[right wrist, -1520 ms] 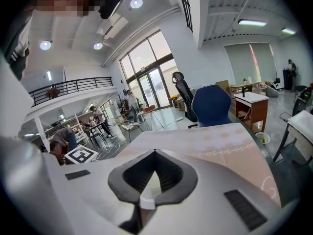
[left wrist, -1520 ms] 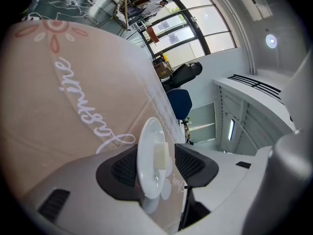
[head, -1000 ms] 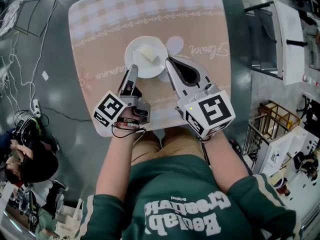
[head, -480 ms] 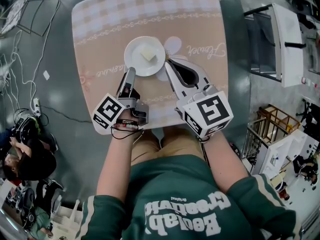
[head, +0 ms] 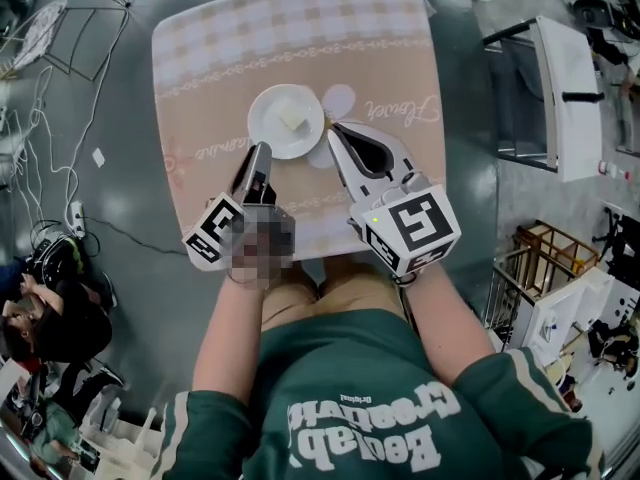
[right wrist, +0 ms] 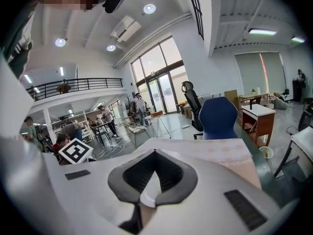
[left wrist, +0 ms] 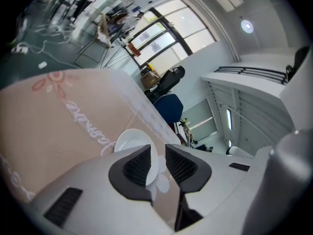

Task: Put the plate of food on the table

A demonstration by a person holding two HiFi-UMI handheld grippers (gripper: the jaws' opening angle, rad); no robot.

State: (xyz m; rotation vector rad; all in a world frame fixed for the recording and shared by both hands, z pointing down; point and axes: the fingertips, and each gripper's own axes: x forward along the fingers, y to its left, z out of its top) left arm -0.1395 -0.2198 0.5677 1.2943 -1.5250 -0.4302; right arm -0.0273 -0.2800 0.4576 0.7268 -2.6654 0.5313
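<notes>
Worktop (head: 200,68) checked: found plate (head: 262,133) with food (head: 292,120) standing free near centre. Found left gripper (head: 259,154) at 6 o'clock of plate, pulled clear of rim since a second ago; jaws just been closing, narrow gap left, nothing between. Found right gripper (head: 336,130) at 4 o'clock, jaws together, empty. Judged placement done; only withdrawal remaining.

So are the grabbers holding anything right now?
Nothing. The left gripper has just been closing its jaws with nothing between them; the right gripper is shut, empty. The plate lies free.

Square table (head: 200,78) with pink checked top, white plate (head: 266,134) of food near its middle
</notes>
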